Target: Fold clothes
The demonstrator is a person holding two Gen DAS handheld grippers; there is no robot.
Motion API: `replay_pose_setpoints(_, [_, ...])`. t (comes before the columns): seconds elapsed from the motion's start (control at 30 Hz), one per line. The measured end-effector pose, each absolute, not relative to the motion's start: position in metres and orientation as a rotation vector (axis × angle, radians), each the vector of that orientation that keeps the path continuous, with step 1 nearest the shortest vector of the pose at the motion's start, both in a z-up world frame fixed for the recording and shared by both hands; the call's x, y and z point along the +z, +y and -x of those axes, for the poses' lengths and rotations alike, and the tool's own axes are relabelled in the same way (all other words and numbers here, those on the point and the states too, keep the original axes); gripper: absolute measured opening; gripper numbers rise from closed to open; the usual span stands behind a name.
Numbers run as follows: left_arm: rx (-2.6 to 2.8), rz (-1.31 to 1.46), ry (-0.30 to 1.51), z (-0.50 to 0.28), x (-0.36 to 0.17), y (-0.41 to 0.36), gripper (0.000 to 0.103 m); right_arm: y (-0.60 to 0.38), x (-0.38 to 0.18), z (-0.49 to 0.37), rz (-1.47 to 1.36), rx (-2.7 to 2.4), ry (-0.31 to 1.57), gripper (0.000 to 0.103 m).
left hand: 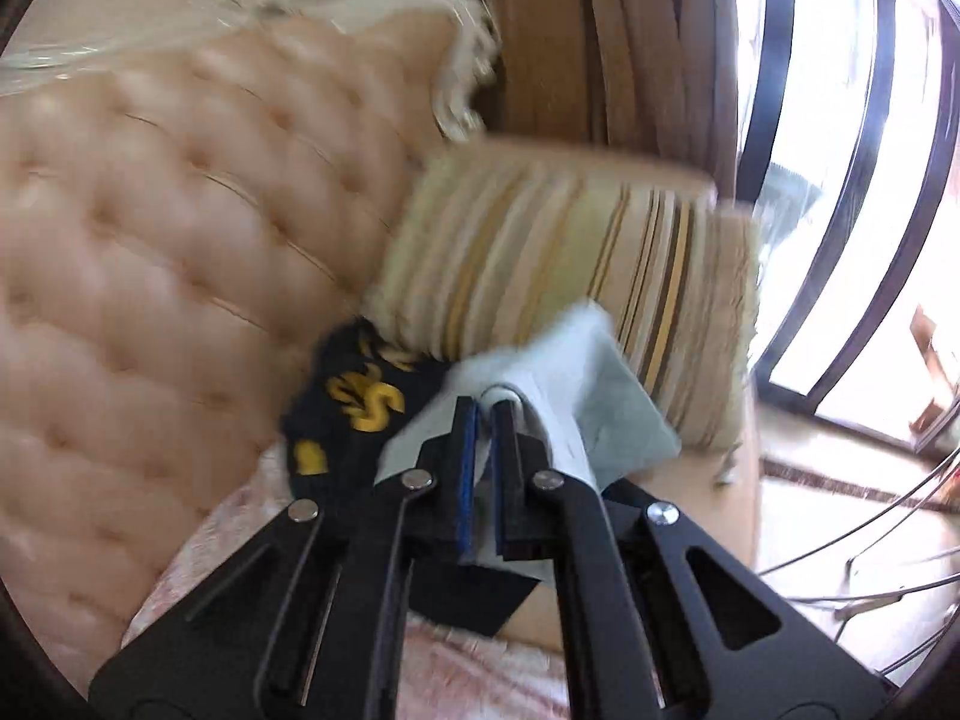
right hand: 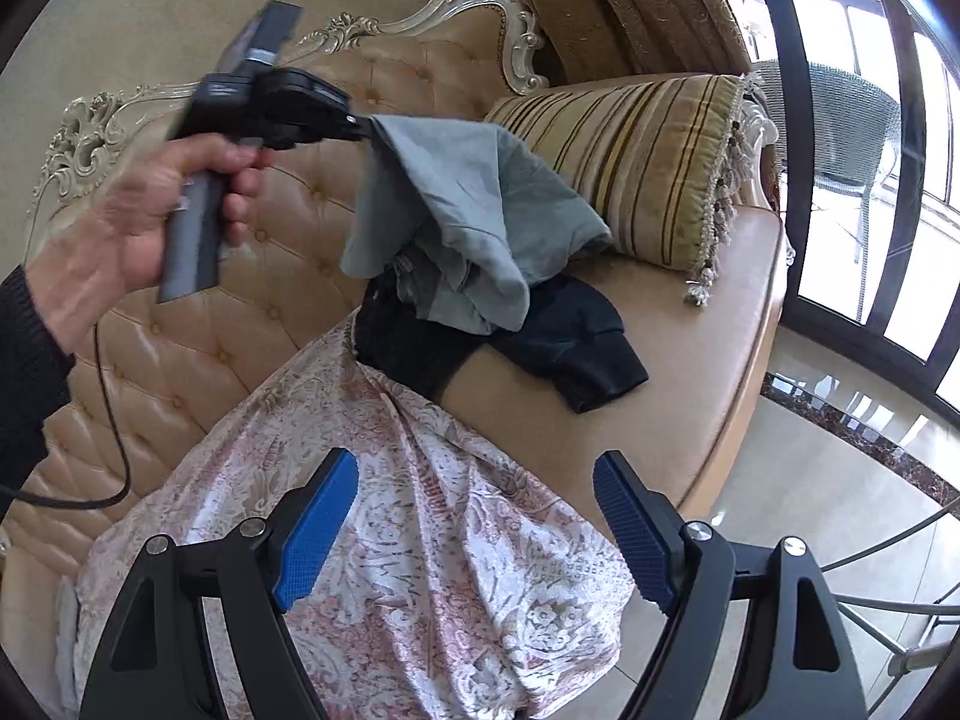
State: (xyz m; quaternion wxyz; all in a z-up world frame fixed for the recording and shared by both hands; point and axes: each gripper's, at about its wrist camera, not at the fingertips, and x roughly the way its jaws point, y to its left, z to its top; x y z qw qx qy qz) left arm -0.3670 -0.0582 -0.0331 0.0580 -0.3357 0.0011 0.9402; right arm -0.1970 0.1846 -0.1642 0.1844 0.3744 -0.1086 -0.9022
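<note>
Grey garment (right hand: 456, 204) was pinched by left gripper (left hand: 485, 414) over the sofa (right hand: 708, 360) seat; right gripper (right hand: 477, 522) was spread, empty. Black garment (right hand: 558, 336) could be snagged and dragged off the front edge.

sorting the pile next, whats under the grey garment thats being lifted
Under the grey garment, held up by the left tongs, lies a black garment with yellow print on the sofa seat. Whatever lies under its draped folds is hidden.
</note>
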Motion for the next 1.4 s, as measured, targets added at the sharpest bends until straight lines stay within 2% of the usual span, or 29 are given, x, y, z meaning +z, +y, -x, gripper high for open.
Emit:
replay_pose_setpoints(0.23, [3.02,0.869,-0.214,0.203,0.047,-0.166,0.006,0.15,-0.143,0.185,-0.987,-2.48,-0.302,0.082])
replay_pose_setpoints(0.33, [3.102,0.927,-0.273,0.122,0.039,-0.204,0.006,0.126,-0.143,0.183,-1.011,-2.412,-0.323,0.082])
replay_pose_setpoints(0.47, [3.246,1.142,-0.415,0.019,-0.022,-0.264,0.006,0.09,-0.14,0.17,-1.027,-2.35,-0.292,0.082])
replay_pose_setpoints(0.63, [3.143,1.723,-0.692,-0.06,-0.161,-0.325,0.006,0.047,-0.144,0.149,-1.056,-2.254,-0.233,0.082])
replay_pose_setpoints(0.73, [3.068,1.925,-0.752,-0.093,-0.216,-0.33,0.008,0.02,-0.163,0.146,-1.116,-2.182,-0.19,0.082])
replay_pose_setpoints(0.83, [3.036,1.853,-0.955,-0.13,-0.232,-0.327,0.024,0.004,-0.178,0.144,-1.165,-2.125,-0.131,0.082])
replay_pose_setpoints(0.9, [3.035,1.776,-1.066,-0.147,-0.233,-0.319,0.046,-0.003,-0.187,0.145,-1.173,-2.111,-0.095,0.082])
replay_pose_setpoints(0.97, [3.046,1.688,-1.157,-0.163,-0.231,-0.31,0.054,-0.006,-0.197,0.151,-1.188,-2.093,-0.088,0.082])
replay_pose_setpoints(1.1, [3.027,1.56,-1.305,-0.195,-0.22,-0.294,0.057,-0.025,-0.208,0.175,-1.175,-2.107,0.002,0.082])
replay_pose_setpoints(1.27, [3.059,1.467,-1.335,-0.224,-0.205,-0.288,0.06,-0.075,-0.221,0.201,-1.125,-2.031,0.234,0.082])
replay_pose_setpoints(1.4, [3.046,1.445,-1.418,-0.236,-0.209,-0.294,0.063,-0.113,-0.225,0.207,-1.056,-1.895,0.319,0.081])
